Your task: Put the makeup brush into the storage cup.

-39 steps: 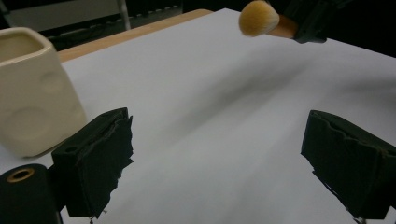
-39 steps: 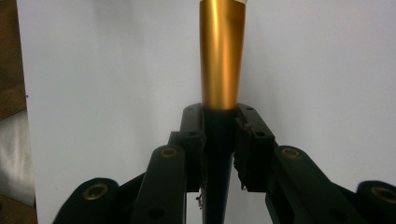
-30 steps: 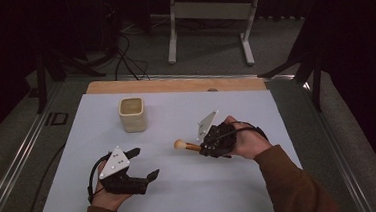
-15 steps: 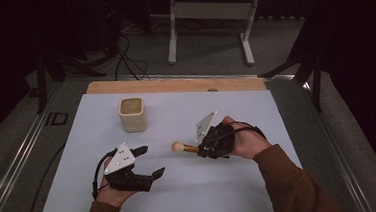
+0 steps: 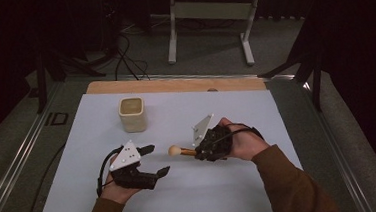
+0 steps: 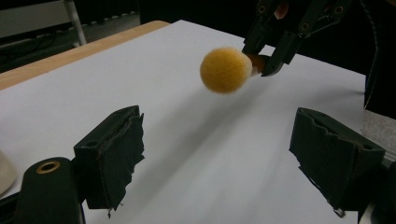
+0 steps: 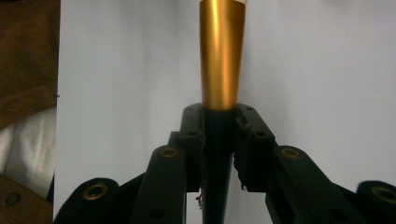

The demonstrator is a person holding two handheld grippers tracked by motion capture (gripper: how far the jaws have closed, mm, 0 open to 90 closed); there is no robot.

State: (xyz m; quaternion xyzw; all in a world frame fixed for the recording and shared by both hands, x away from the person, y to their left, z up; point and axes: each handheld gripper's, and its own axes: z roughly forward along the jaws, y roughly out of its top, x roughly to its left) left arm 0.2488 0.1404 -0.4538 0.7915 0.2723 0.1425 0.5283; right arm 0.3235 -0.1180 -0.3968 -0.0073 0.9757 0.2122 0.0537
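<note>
A make-up brush with a fluffy tan head (image 5: 174, 150), a gold ferrule (image 7: 222, 56) and a black handle is held level a little above the white mat. My right gripper (image 5: 199, 152) is shut on the handle just behind the ferrule, as its own view shows (image 7: 219, 126). My left gripper (image 5: 156, 160) is open, just left of the brush head, jaws pointing right. In the left gripper view the brush head (image 6: 226, 70) hangs ahead of my spread jaws (image 6: 224, 158), with the right gripper (image 6: 266, 60) behind it.
A beige square cup (image 5: 132, 114) stands upright at the mat's back left. The white mat (image 5: 232, 193) lies on a wooden table whose far edge (image 5: 174, 84) shows. A metal stand and cables are on the floor beyond.
My left gripper has moved right and slightly forward toward the brush head. The right gripper has shifted the brush slightly left and nearer.
</note>
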